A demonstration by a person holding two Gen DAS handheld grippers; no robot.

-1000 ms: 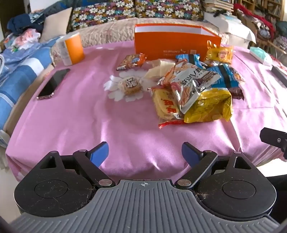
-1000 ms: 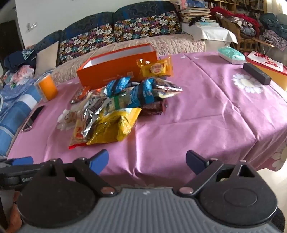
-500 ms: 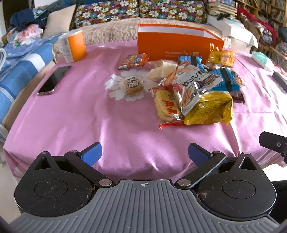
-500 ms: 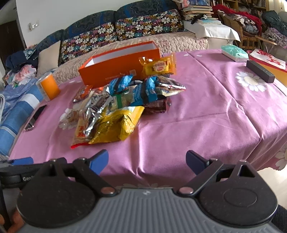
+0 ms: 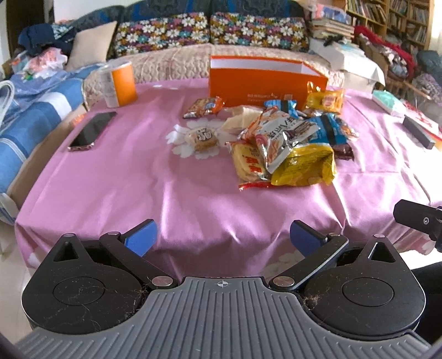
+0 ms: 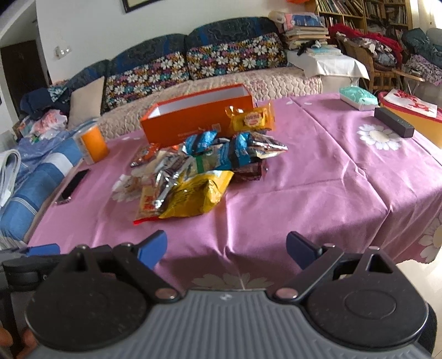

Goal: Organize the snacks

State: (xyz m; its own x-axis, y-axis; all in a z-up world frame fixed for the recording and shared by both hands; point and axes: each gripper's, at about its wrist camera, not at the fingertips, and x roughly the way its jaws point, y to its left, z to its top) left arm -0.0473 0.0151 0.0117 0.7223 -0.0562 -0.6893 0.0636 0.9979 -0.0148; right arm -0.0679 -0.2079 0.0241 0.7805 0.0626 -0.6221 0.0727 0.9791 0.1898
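Pink tablecloth (image 5: 116, 187), snack pile (image 5: 287, 146), orange box (image 5: 265, 80), floral sofa (image 6: 193, 66), possibly bookshelves (image 6: 356, 11)

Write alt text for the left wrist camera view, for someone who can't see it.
The open left gripper hovers at the near edge of a table with a pink tablecloth, empty, pointing at a pile of snack packets. Behind the pile stands an open orange box; an orange-and-white can and a phone lie to the left.
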